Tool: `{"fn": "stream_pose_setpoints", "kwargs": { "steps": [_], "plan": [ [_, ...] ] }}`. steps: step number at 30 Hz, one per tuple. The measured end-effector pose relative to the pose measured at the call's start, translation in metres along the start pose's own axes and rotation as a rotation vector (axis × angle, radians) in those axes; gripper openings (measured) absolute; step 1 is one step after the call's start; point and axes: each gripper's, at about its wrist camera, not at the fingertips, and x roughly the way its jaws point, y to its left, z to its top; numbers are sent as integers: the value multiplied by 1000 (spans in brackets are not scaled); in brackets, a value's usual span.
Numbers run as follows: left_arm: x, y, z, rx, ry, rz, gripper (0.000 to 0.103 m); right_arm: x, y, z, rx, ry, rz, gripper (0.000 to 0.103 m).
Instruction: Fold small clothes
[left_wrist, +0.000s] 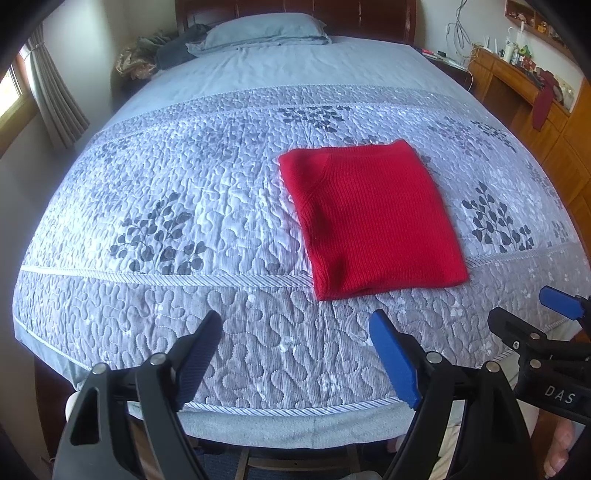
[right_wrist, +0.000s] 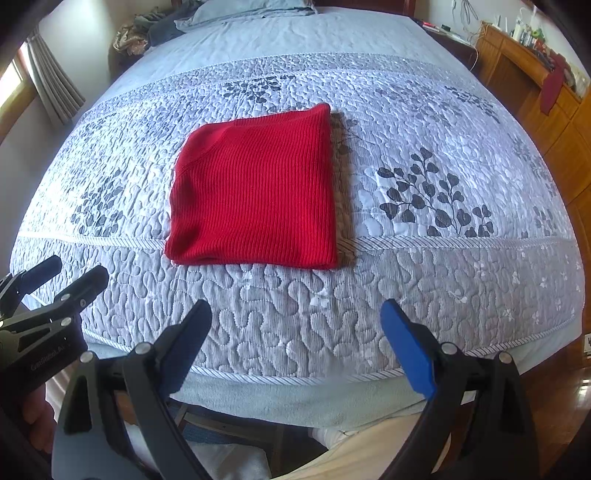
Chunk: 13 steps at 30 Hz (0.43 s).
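Both hand-held grippers, left and right, are hovering spread wide and empty over the bed's near edge, the folded red knit garment lying ahead on the quilt, nearer the right one, apart from both.

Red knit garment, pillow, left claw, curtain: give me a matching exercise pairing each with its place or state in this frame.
Things:
1. red knit garment
2. pillow
3. left claw
4. curtain

Places or states:
A. hanging beside the window
B. open, empty, above the quilt's near edge
C. folded into a flat rectangle on the quilt
D. at the head of the bed, by the headboard

Pairs: 1-C, 2-D, 3-B, 4-A
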Motion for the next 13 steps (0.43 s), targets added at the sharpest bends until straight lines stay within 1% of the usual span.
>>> {"fn": "stream_pose_setpoints", "kwargs": {
  "steps": [13],
  "plan": [
    [1, 2, 1, -3, 5, -12, 83, 6, -4, 0, 21, 13, 8, 92]
  ]
}}
